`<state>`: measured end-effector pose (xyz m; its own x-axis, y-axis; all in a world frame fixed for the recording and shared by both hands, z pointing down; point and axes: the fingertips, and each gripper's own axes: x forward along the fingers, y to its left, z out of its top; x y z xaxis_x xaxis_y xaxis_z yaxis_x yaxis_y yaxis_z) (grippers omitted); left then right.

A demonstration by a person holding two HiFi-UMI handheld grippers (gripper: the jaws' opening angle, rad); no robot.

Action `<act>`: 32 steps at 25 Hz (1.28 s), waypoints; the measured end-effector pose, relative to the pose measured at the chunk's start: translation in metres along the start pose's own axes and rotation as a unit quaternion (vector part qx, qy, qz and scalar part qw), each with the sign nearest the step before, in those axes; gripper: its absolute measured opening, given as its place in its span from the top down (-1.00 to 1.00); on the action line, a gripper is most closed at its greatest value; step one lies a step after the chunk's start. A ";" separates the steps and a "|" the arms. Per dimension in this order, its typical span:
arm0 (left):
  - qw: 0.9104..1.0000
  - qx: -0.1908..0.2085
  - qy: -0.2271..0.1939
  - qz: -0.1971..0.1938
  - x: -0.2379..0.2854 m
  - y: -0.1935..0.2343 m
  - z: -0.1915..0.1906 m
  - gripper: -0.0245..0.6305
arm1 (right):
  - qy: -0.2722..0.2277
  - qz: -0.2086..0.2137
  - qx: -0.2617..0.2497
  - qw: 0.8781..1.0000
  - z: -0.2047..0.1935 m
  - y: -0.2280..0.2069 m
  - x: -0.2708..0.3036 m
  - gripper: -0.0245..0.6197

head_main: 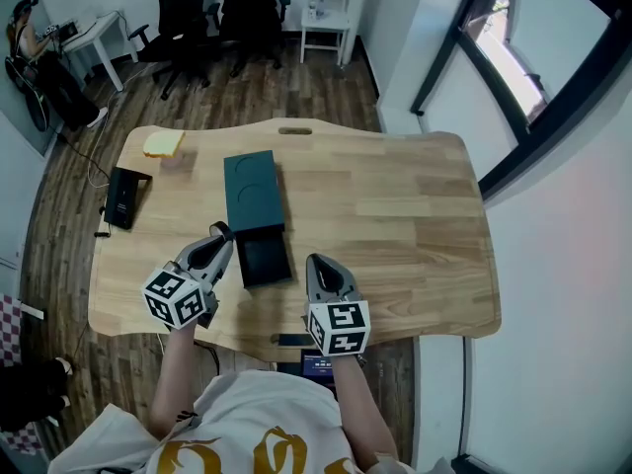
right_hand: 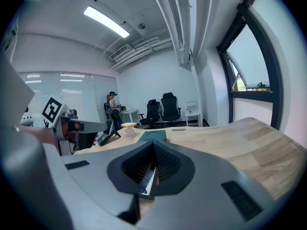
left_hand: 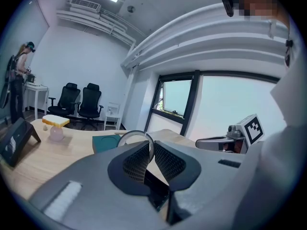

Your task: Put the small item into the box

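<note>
wooden table [head_main: 395,215] carries a teal box [head_main: 252,191] with a black tray [head_main: 265,262] touching its near end, the tray's inside too dark to read. left gripper [head_main: 219,237] pinches a thin ring [left_hand: 135,131] just beside the tray. right gripper [head_main: 318,263] has its jaws together.

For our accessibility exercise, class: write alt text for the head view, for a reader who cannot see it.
From above, a person holds two claws over a wooden table: the left claw beside the dark open tray at the near end of a teal box, the right claw just right of that tray.
</note>
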<state>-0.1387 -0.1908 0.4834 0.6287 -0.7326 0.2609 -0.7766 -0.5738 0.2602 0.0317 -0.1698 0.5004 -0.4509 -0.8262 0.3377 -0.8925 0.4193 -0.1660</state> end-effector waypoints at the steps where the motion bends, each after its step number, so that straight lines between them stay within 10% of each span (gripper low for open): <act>1: 1.000 -0.001 0.002 0.000 0.002 -0.001 -0.002 0.82 | 0.002 -0.001 0.001 1.000 -0.002 -0.002 0.000 0.91; 32: 0.995 -0.018 0.092 -0.018 0.050 0.005 -0.063 0.82 | 0.046 0.003 0.018 0.999 -0.034 -0.028 0.035 0.91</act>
<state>-0.1087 -0.2077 0.5565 0.6552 -0.6303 0.4164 -0.7537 -0.5825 0.3042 0.0414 -0.1976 0.5486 -0.4559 -0.7843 0.4208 -0.8899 0.4094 -0.2011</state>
